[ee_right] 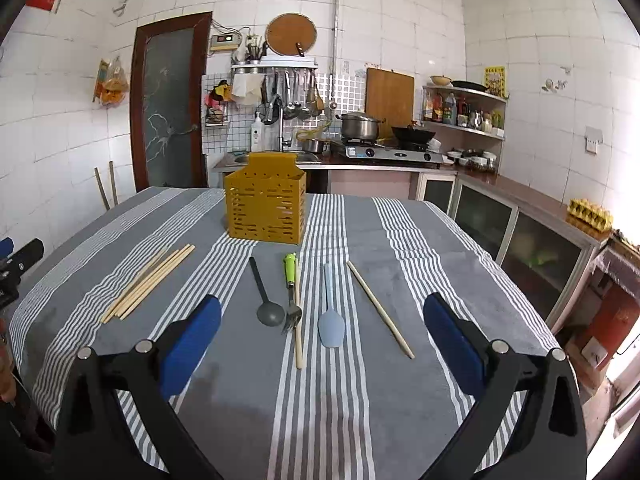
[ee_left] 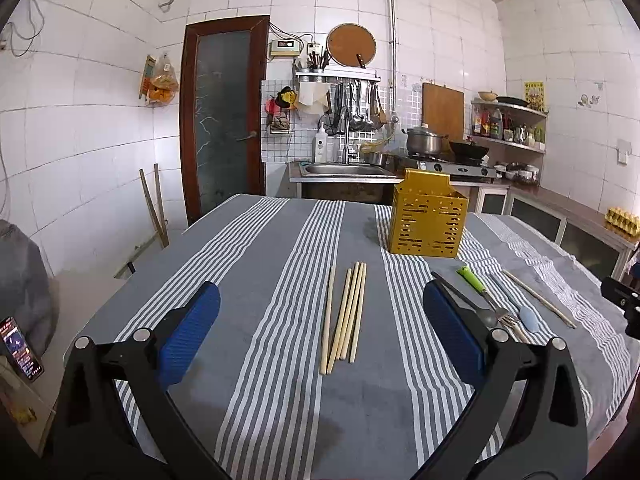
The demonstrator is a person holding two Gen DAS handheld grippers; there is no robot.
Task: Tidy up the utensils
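A yellow perforated utensil holder (ee_left: pixel 427 220) (ee_right: pixel 265 208) stands upright at the far side of the striped table. Several wooden chopsticks (ee_left: pixel 345 316) (ee_right: pixel 149 282) lie bundled in front of my left gripper (ee_left: pixel 320 332), which is open and empty above the cloth. In the right wrist view a dark spoon (ee_right: pixel 262 292), a green-handled fork (ee_right: pixel 291 292), a chopstick under the fork (ee_right: pixel 298 344), a pale blue spatula (ee_right: pixel 330 312) and a single chopstick (ee_right: pixel 380 308) lie in a row ahead of my right gripper (ee_right: pixel 322 340), open and empty.
The table wears a grey and white striped cloth (ee_left: pixel 280 400) (ee_right: pixel 420 240). Behind it stand a sink (ee_left: pixel 344 169), a gas stove with a pot (ee_right: pixel 360 126) and a wok, and a counter along the right wall (ee_right: pixel 540 208). A phone (ee_left: pixel 20 348) sits at the left.
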